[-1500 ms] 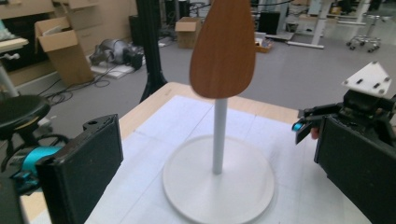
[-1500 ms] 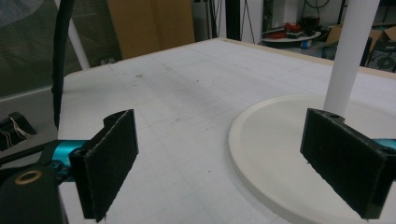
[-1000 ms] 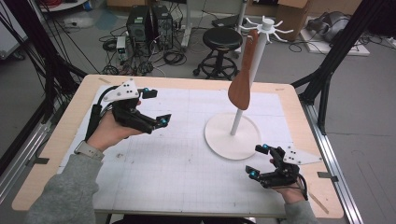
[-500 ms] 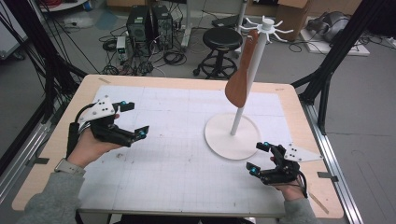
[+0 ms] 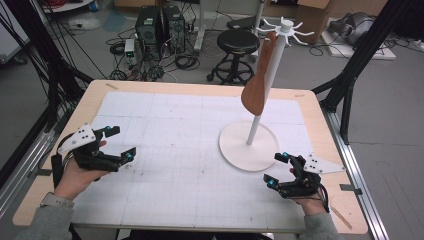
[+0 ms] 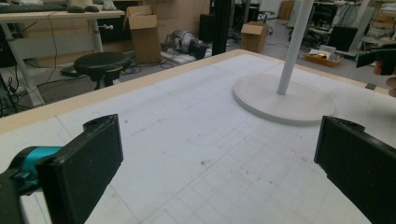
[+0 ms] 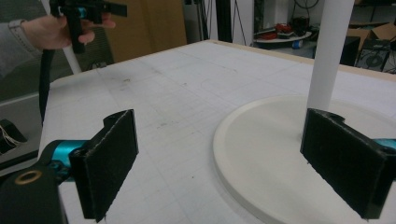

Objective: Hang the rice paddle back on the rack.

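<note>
A white stand with a round flat base [image 5: 248, 146] rises upright from the right half of the pale gridded tabletop [image 5: 190, 150], and a brown wooden paddle-shaped board [image 5: 258, 85] hangs from its hooked top, long axis near vertical, broad end down. The left gripper [image 5: 119, 143] is held over the tabletop's left side, jaws spread wide and empty. The right gripper [image 5: 277, 170] sits low near the base's front edge, jaws likewise wide apart, gripping nothing.
</note>
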A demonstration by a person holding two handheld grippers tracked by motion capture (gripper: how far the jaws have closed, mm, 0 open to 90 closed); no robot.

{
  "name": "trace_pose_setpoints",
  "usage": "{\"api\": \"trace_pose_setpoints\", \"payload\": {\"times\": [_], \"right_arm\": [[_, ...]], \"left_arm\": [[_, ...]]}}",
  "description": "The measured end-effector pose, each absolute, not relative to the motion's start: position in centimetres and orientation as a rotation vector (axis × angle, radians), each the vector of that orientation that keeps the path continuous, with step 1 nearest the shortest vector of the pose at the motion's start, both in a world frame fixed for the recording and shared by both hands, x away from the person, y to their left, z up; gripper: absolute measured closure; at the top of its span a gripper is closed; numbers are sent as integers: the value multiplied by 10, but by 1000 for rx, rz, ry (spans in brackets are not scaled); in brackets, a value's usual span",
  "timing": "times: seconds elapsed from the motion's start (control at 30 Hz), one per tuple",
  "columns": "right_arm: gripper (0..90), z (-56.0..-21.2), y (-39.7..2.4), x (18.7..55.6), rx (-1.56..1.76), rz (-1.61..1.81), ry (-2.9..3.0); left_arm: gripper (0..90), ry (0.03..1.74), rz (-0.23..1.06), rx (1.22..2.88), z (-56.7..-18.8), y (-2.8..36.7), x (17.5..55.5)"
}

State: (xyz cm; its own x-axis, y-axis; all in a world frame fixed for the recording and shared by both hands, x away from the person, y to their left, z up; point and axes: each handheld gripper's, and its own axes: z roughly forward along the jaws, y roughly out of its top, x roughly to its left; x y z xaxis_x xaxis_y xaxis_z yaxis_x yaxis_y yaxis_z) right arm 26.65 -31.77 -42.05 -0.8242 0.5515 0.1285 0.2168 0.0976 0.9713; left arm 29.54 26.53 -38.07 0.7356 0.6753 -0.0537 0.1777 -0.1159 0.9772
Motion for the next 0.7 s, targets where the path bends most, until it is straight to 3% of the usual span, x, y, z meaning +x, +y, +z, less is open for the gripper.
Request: {"api": "trace_pose_setpoints", "payload": {"times": [0.37,0.7], "right_arm": [[98,-419,-322,266,788,1791,2073],[98,-419,-328,265,836,1782,2018]], "left_arm": [[17,793,517,1602,-418,309,270],[17,878,506,1567,-429,328,262]]}}
